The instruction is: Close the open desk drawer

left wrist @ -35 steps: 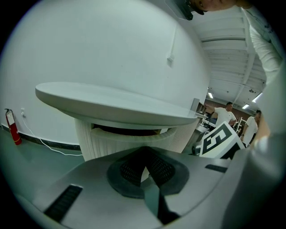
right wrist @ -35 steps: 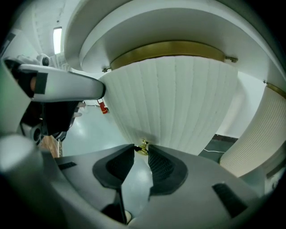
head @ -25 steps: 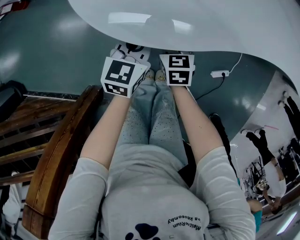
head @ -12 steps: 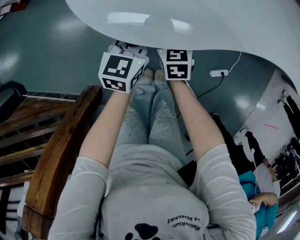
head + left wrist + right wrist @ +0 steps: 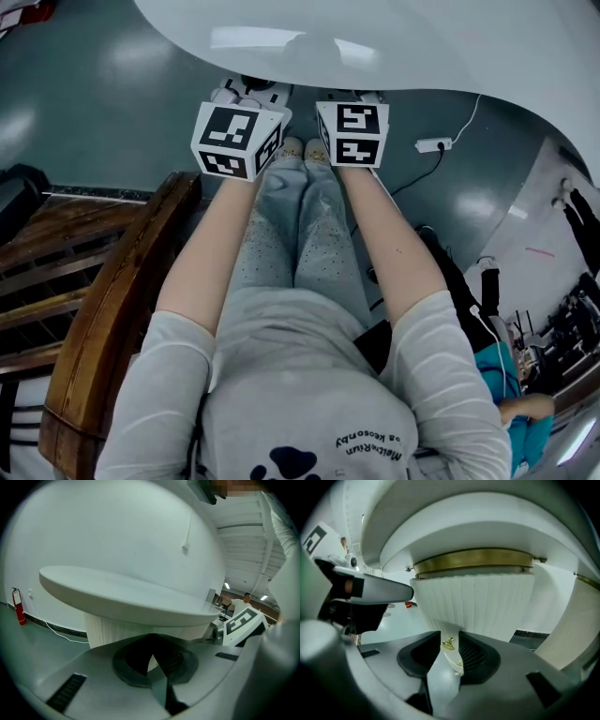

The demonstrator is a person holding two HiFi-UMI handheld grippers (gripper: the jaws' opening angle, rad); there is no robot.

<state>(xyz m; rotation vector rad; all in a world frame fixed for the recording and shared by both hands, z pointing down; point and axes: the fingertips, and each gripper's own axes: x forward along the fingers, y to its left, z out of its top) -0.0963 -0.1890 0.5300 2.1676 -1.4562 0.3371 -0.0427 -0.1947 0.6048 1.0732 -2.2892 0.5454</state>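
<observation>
One narrow white panel with a small gold knob [image 5: 448, 643] is all that shows of the drawer [image 5: 452, 660]. In the right gripper view it stands in the gap of the right claw [image 5: 450, 652]. That claw is released. Its two dark jaws stand apart with the knob between them, and it cannot be told whether either pad touches the panel. Just behind the panel rises the fluted white base [image 5: 473, 602] of the bench. A brass band [image 5: 473, 557] curves round above the base, under the white bench top [image 5: 422, 47]. In the head view the drawer is hidden beneath that top.

The left claw [image 5: 153, 662] is released too, though only by a narrow slit. Nothing sits in the slit, and the fluted base shows through it. This claw hangs just beside the right one, and both reach under the bench's rim. The left marker cube [image 5: 234, 139] and the right marker cube [image 5: 352, 134] sit side by side above the person's legs [image 5: 300, 234].

On the grey-green floor [image 5: 112, 103], a white power strip [image 5: 432, 145] lies to the right of the right arm, with its cable trailing away. A wooden chair [image 5: 122, 300] stands close on the person's left. In the left gripper view, a red fire extinguisher [image 5: 19, 607] stands far off against the wall.
</observation>
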